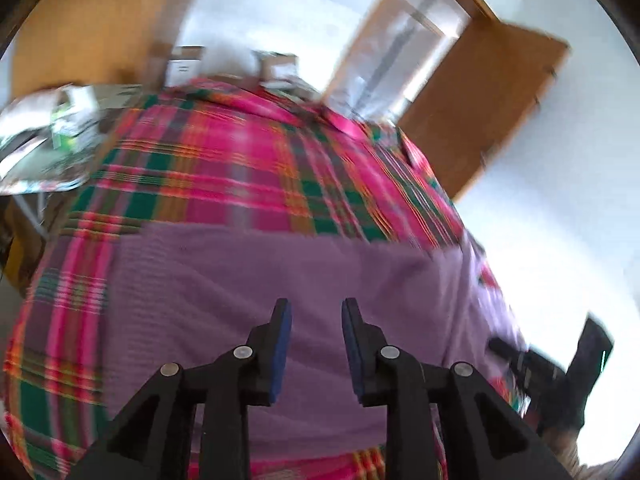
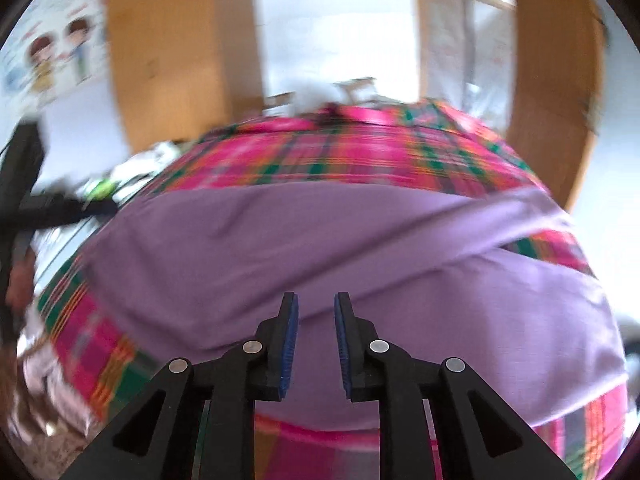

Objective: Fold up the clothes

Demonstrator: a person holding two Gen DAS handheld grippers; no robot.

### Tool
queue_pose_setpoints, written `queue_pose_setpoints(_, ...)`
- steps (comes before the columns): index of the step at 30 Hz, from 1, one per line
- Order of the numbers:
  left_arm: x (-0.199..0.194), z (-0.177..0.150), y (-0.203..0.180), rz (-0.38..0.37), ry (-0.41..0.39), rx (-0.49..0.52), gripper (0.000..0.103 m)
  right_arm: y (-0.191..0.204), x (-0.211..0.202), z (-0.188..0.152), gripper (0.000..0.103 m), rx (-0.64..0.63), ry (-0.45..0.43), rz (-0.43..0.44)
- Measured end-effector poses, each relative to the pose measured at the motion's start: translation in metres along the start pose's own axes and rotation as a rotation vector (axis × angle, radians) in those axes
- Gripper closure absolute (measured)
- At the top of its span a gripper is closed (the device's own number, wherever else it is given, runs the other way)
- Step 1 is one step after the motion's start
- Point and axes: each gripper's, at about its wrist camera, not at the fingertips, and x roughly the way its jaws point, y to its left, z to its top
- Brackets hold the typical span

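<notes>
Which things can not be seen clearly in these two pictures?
- Left wrist view: the near edge of the purple knitted garment is hidden behind the open left gripper.
- Left wrist view: the right gripper is blurred, its fingertips unreadable.
- Right wrist view: small items beyond the pink and green plaid cloth are blurred by motion.
- Right wrist view: the garment's right end is cut off by the lens edge.

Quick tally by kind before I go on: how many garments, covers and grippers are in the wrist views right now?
Purple garment: 1, spread on the cover
Plaid cover: 1, pink, green and orange
Grippers: 2, left gripper and right gripper, both open and empty above the garment
Total: 4
</notes>
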Motion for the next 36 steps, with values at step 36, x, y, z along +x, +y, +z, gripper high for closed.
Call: queue_pose_setpoints(36, 0.083, -0.058, -0.11, -0.139, 0.241, 0.251, 0.072, -0.127, 0.128, 0.089, 0.078, 0.213, 0.23, -0.182)
